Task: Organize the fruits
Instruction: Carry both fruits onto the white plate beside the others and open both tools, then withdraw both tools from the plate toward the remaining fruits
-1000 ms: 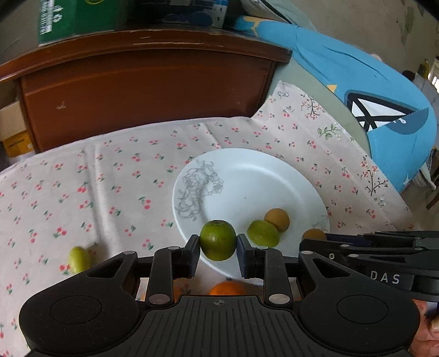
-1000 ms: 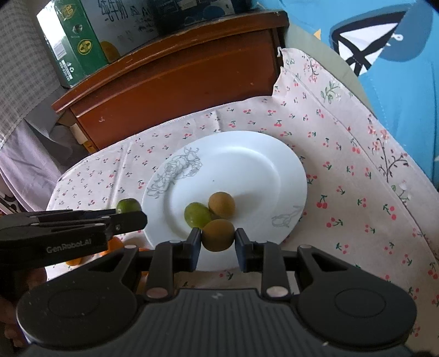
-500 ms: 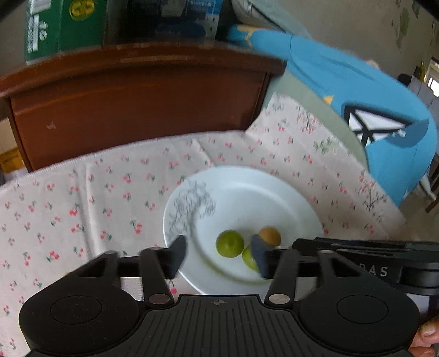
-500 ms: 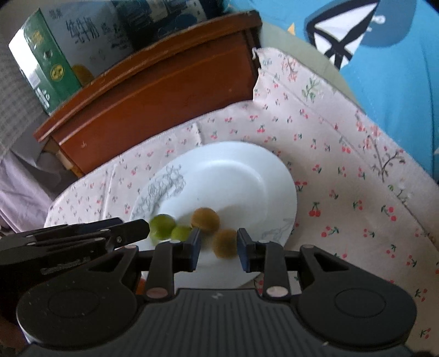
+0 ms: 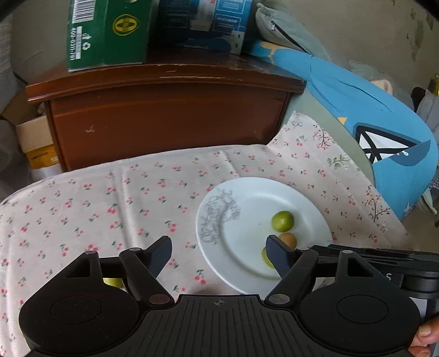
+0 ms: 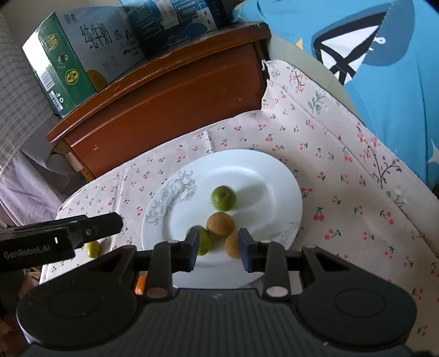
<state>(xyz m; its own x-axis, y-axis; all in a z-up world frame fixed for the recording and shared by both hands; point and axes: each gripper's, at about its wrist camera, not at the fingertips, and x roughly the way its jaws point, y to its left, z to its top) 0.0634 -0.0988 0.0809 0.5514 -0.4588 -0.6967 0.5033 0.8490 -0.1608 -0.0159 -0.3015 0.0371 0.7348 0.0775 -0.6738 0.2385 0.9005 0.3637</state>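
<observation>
A white plate (image 6: 260,178) (image 5: 247,197) lies on the cherry-print cloth (image 5: 109,197). On it rest a green lime (image 6: 223,197) (image 5: 282,221), a brown fruit (image 6: 221,223) (image 5: 288,239), a second brown fruit (image 6: 233,244) and a smaller green fruit (image 6: 204,241) (image 5: 264,256). My left gripper (image 5: 218,250) (image 6: 82,230) hangs above the plate's left rim, its jaws opening wide with nothing held. My right gripper (image 6: 218,244) is over the plate's near edge, jaws opening slightly. The second brown fruit lies free beside the right pad. Another small green fruit (image 6: 93,248) (image 5: 112,281) sits on the cloth.
A brown wooden cabinet (image 5: 170,120) stands behind the cloth, with a green carton (image 5: 107,33) and a blue box (image 5: 203,22) on top. Blue bedding (image 5: 370,123) rises at the right. An orange fruit (image 6: 140,284) peeks out under my right gripper.
My left gripper let the lime go onto the plate, opened wide and rose. My right gripper released the brown fruit onto the plate and opened a little.
</observation>
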